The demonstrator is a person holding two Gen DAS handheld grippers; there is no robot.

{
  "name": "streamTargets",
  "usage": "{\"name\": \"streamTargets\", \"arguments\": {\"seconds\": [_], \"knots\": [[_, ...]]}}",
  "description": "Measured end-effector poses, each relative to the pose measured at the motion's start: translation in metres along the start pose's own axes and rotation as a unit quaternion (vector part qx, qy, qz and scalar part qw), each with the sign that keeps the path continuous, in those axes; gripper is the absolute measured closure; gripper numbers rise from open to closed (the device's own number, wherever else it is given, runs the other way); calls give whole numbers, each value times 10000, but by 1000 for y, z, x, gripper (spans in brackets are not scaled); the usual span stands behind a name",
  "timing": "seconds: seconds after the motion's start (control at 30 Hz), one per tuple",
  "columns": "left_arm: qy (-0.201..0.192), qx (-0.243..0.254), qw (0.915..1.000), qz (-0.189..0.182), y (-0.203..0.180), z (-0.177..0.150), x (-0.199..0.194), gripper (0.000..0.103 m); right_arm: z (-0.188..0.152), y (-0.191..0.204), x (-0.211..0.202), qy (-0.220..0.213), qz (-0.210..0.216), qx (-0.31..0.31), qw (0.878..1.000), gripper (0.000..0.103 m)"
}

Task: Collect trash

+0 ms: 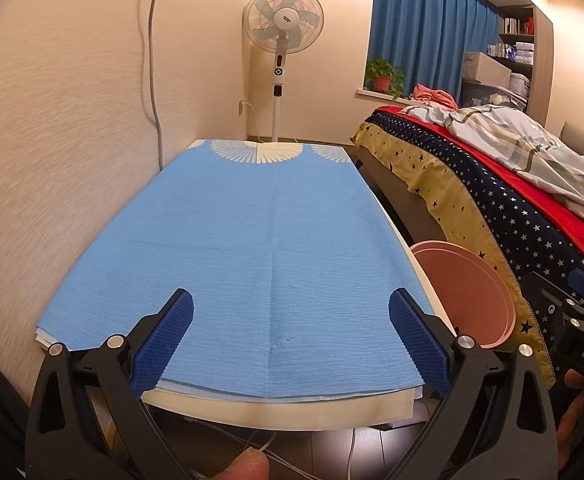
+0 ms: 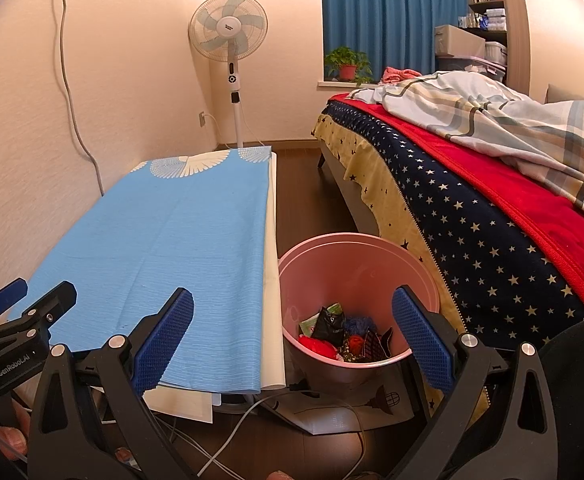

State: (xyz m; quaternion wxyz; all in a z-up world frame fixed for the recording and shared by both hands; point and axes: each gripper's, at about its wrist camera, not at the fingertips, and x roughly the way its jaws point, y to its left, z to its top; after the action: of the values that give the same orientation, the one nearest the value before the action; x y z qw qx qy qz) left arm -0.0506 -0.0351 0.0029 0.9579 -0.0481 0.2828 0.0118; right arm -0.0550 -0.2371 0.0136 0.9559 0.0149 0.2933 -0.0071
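Right wrist: pink bin (image 2: 355, 256) holds trash (image 2: 343, 336).

A low table covered with a light blue cloth (image 1: 252, 240) stands along the left wall. Behind its far end stands a white pedestal fan (image 1: 283, 24). On the right is a bed with a starry dark blue cover (image 2: 471, 216), a red blanket (image 2: 531, 216) and a plaid quilt (image 2: 511, 120). A potted plant (image 2: 347, 65) sits on the windowsill before blue curtains (image 2: 391, 20). Shelves (image 2: 487, 12) stand far right.
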Motion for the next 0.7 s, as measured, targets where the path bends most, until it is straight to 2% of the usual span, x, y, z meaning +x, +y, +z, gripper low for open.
{"name": "streamTargets", "arguments": {"seconds": [0.7], "knots": [[-113, 10, 9999, 95, 4, -3, 0, 8, 0, -1, 0, -7, 3, -3, 10000, 5]]}}
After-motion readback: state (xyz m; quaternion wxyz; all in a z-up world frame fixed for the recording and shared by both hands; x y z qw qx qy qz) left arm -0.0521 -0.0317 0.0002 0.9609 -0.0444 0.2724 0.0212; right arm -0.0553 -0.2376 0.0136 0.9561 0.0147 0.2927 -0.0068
